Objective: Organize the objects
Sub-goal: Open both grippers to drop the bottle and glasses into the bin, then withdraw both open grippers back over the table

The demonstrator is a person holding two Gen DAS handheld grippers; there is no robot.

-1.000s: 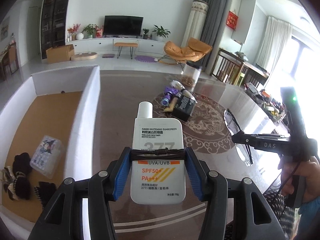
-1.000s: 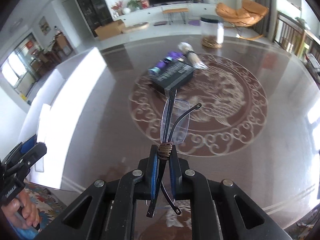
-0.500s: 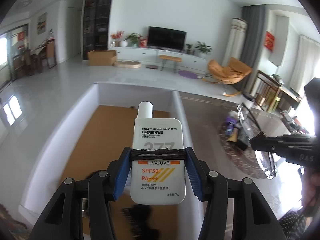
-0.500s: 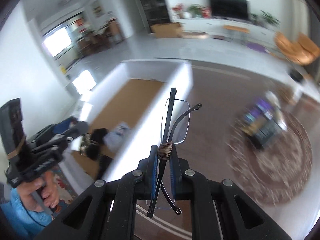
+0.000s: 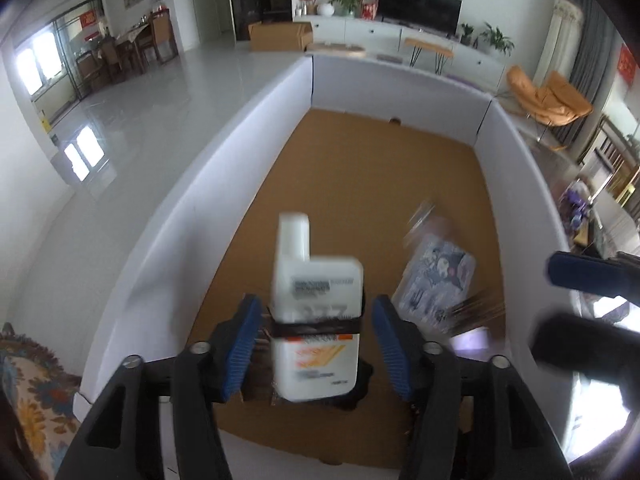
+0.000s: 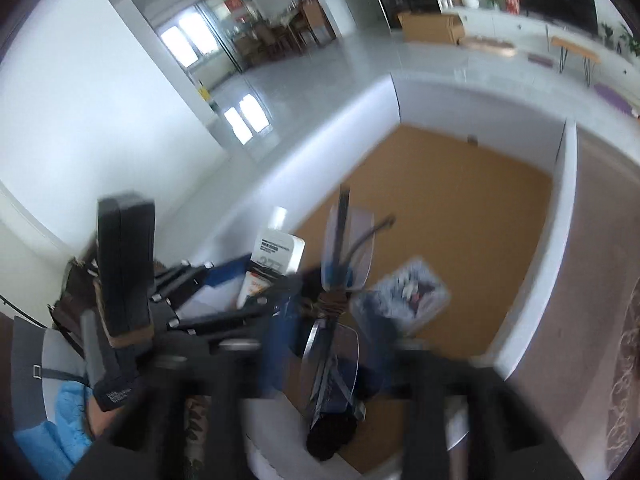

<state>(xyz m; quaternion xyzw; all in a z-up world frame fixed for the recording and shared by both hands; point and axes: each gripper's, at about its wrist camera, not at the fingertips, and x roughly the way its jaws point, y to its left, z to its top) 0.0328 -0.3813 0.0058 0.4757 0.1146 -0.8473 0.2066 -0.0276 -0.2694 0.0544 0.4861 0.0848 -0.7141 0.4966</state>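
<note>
Both tongs now over the white-walled, cork-floored box [image 5: 248,128], jaws just opening, left tongs [image 5: 316,336] released around white sunscreen bottle [image 5: 316,304], right tongs [image 6: 332,344] released around clear folded glasses [image 6: 340,264], patterned packet [image 5: 436,280] at 2 o'clock.

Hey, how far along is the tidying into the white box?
Done: a clear case lies in the white box. In hand: both claws have just been opening over it, the left claw with the sunscreen bottle loose between its jaws, the right claw with the glasses. Left: purple clutter on the table.
</note>
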